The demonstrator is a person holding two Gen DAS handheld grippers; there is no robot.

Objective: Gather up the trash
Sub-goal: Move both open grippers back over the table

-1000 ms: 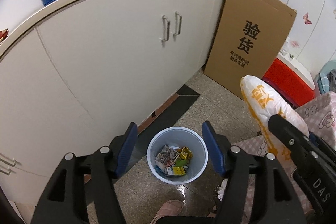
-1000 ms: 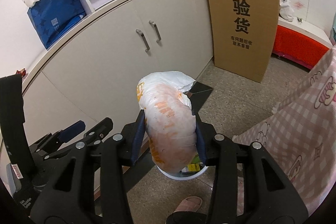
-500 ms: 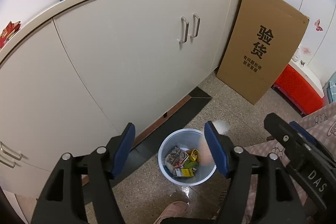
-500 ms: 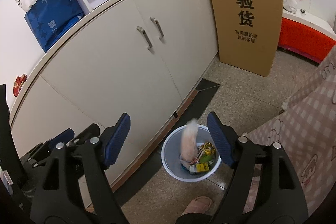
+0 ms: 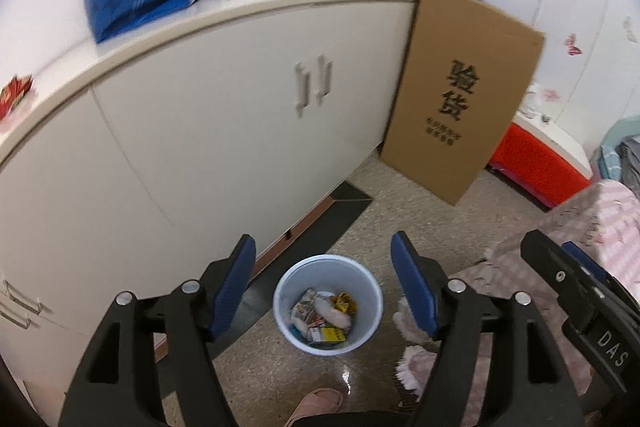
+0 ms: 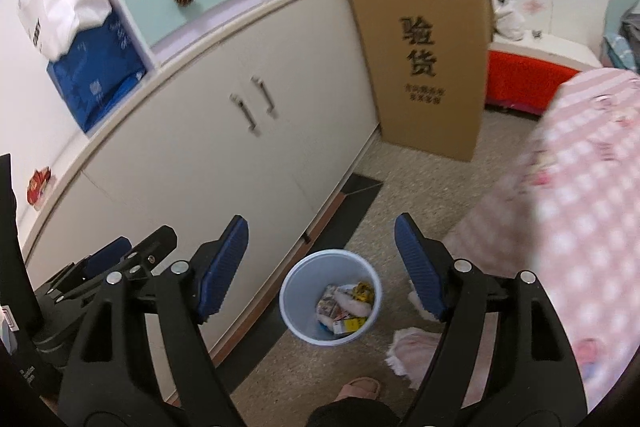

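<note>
A pale blue waste bin [image 5: 286, 323] [image 6: 291, 313] stands on the speckled floor beside the cream cabinet. It holds several wrappers, and a white-and-orange bag [image 5: 334, 313] [image 6: 354, 305] lies on top of them. My left gripper [image 5: 323, 245] hangs open high above the bin with nothing between its blue pads. My right gripper [image 6: 321, 227] is also open and empty above the bin. Its black body [image 5: 580, 303] shows at the right edge of the left wrist view. The left gripper's body [image 6: 116, 259] shows low on the left of the right wrist view.
A long cream cabinet [image 5: 224, 131] runs along the left, with a tall cardboard box [image 5: 460, 99] leaning at its far end. A red bench [image 5: 536, 163] is behind the box. A pink checked cloth [image 6: 580, 207] fills the right. Fluffy pink slippers [image 6: 412, 351] and a person's slippered foot [image 5: 316, 403] are near the bin.
The right gripper opened and let go of the white-and-orange bag, which fell into the bin. Both grippers have since risen and drawn back from the bin.
</note>
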